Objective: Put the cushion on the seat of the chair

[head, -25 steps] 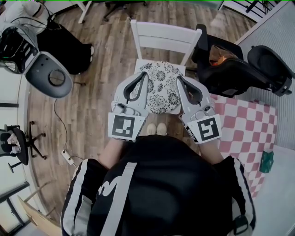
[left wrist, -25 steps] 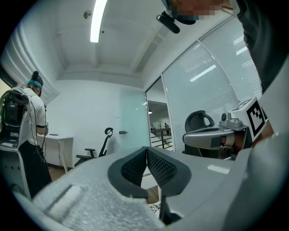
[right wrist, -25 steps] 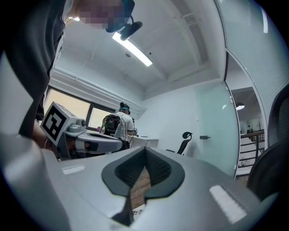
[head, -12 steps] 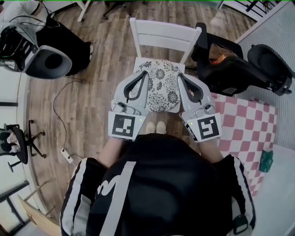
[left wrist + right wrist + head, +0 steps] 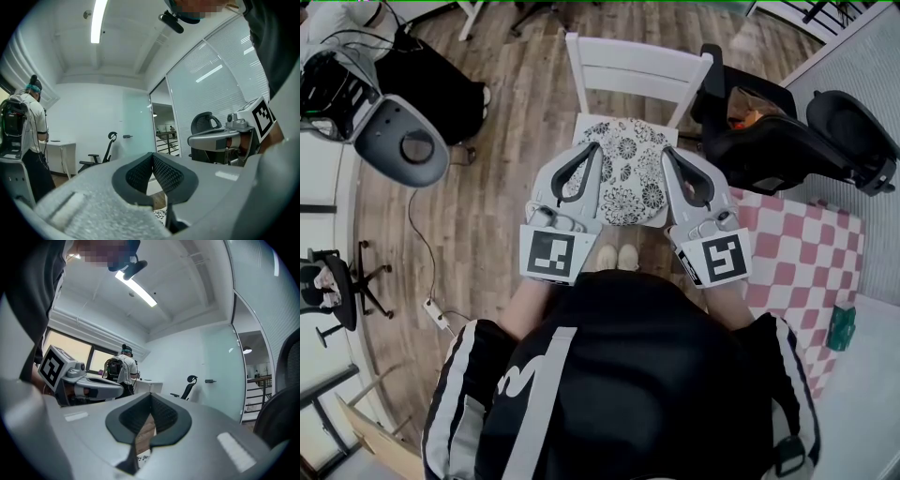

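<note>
At the centre of the head view, the left gripper [image 5: 593, 150] and the right gripper [image 5: 667, 154] are held side by side, both pointing level toward the top of the frame. Each gripper's own view shows its dark ribbed pads meeting at the tip with nothing between them, so both are closed and empty.

Just past and below the tips, showing between the two grippers, the flowered black-and-white cushion [image 5: 628, 173] lies flat on the seat of the white chair [image 5: 637, 75]. The chair's backrest crosses the upper middle of the frame. Neither gripper appears to touch the cushion. The person's shoes [image 5: 617, 258] stand on the wooden floor [image 5: 506, 187] right in front of the seat. A black office chair [image 5: 778, 141] stands at the right, with a red-checked cloth [image 5: 797, 262] below it.

The placing step looks finished, as the cushion covers the seat and seems to sit square. The next move probably calls for nothing beyond drawing both grippers back. If an edge overhangs, a light push with the closed tips would settle it.

Against the earlier frames, grippers and cushion have kept their places. Only the grey swivel chair [image 5: 401, 141] at the upper left differs. Half a second ago it showed a dark hollow face; now its grey back with the round disc faces up again.
</note>
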`<action>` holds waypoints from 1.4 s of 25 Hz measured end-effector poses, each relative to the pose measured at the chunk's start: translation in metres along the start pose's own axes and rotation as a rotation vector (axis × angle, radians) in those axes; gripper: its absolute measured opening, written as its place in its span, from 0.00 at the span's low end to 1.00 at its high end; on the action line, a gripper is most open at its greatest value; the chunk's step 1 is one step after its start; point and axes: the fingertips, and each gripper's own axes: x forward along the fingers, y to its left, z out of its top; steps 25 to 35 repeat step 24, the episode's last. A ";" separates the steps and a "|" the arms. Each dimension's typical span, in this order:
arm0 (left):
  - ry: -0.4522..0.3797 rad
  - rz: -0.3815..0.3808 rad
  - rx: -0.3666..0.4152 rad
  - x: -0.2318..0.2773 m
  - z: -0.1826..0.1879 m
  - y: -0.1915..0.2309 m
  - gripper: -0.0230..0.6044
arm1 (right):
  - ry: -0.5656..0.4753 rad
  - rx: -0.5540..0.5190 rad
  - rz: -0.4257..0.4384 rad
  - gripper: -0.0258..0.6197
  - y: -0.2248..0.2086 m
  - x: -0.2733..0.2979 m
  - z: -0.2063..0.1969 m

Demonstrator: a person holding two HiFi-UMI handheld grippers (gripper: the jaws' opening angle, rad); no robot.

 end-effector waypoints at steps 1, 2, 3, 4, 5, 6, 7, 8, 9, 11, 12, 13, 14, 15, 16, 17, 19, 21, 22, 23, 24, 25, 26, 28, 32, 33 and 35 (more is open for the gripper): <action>0.002 0.002 0.001 0.000 0.000 0.000 0.04 | 0.000 -0.002 0.003 0.04 0.001 0.000 0.000; 0.003 0.003 0.003 0.000 -0.001 0.000 0.04 | -0.001 -0.003 0.005 0.04 0.001 0.001 0.000; 0.004 0.002 0.005 0.000 -0.001 0.000 0.04 | 0.000 -0.003 0.007 0.04 0.002 0.001 -0.001; 0.005 0.001 0.006 0.001 -0.001 0.000 0.04 | 0.001 -0.002 0.007 0.04 0.002 0.001 -0.001; 0.006 0.000 0.006 0.001 -0.002 0.000 0.04 | 0.003 0.000 0.006 0.04 0.001 0.001 -0.002; 0.007 -0.001 0.005 0.001 -0.002 -0.001 0.04 | 0.005 0.001 0.006 0.04 0.001 0.001 -0.003; 0.007 -0.002 0.005 0.001 -0.003 -0.001 0.04 | 0.007 0.001 0.006 0.04 0.001 0.001 -0.003; 0.008 -0.002 0.006 0.001 -0.003 -0.001 0.04 | 0.008 0.001 0.007 0.04 0.001 0.001 -0.004; 0.008 -0.002 0.006 0.001 -0.004 -0.001 0.04 | 0.009 0.001 0.007 0.04 0.001 0.001 -0.004; 0.011 -0.003 0.006 0.002 -0.005 -0.001 0.04 | 0.011 0.003 0.006 0.04 0.001 0.000 -0.005; 0.012 -0.003 0.006 0.002 -0.005 -0.001 0.04 | 0.012 0.004 0.005 0.04 0.001 0.001 -0.005; 0.013 -0.003 0.004 0.002 -0.006 -0.001 0.04 | 0.012 0.006 0.005 0.04 0.001 0.001 -0.005; 0.014 -0.002 0.003 0.002 -0.006 0.000 0.04 | 0.012 0.006 0.005 0.04 0.001 0.001 -0.006; 0.015 -0.001 0.002 0.003 -0.006 0.000 0.04 | 0.013 0.006 0.007 0.04 0.001 0.002 -0.006; 0.014 0.000 0.004 0.003 -0.006 0.001 0.04 | 0.013 0.006 0.008 0.04 0.001 0.003 -0.006; 0.014 0.001 0.005 0.003 -0.006 0.001 0.04 | 0.013 0.007 0.010 0.04 0.001 0.003 -0.006; 0.013 0.003 0.004 0.003 -0.006 0.002 0.04 | 0.013 0.007 0.012 0.04 0.002 0.004 -0.007; 0.012 0.005 0.004 0.002 -0.006 0.003 0.04 | 0.012 0.008 0.014 0.04 0.003 0.004 -0.006; 0.012 0.006 0.005 0.002 -0.006 0.003 0.04 | 0.011 0.008 0.015 0.04 0.003 0.005 -0.006; 0.011 0.007 0.005 0.002 -0.005 0.004 0.04 | 0.010 0.007 0.016 0.04 0.003 0.005 -0.006; 0.010 0.008 0.006 0.002 -0.005 0.004 0.04 | 0.010 0.007 0.017 0.04 0.004 0.005 -0.006; 0.010 0.008 0.006 0.002 -0.005 0.004 0.04 | 0.010 0.007 0.017 0.04 0.004 0.005 -0.006; 0.010 0.008 0.006 0.002 -0.005 0.004 0.04 | 0.010 0.007 0.017 0.04 0.004 0.005 -0.006; 0.010 0.008 0.006 0.002 -0.005 0.004 0.04 | 0.010 0.007 0.017 0.04 0.004 0.005 -0.006; 0.010 0.008 0.006 0.002 -0.005 0.004 0.04 | 0.010 0.007 0.017 0.04 0.004 0.005 -0.006; 0.010 0.008 0.006 0.002 -0.005 0.004 0.04 | 0.010 0.007 0.017 0.04 0.004 0.005 -0.006; 0.010 0.008 0.006 0.002 -0.005 0.004 0.04 | 0.010 0.007 0.017 0.04 0.004 0.005 -0.006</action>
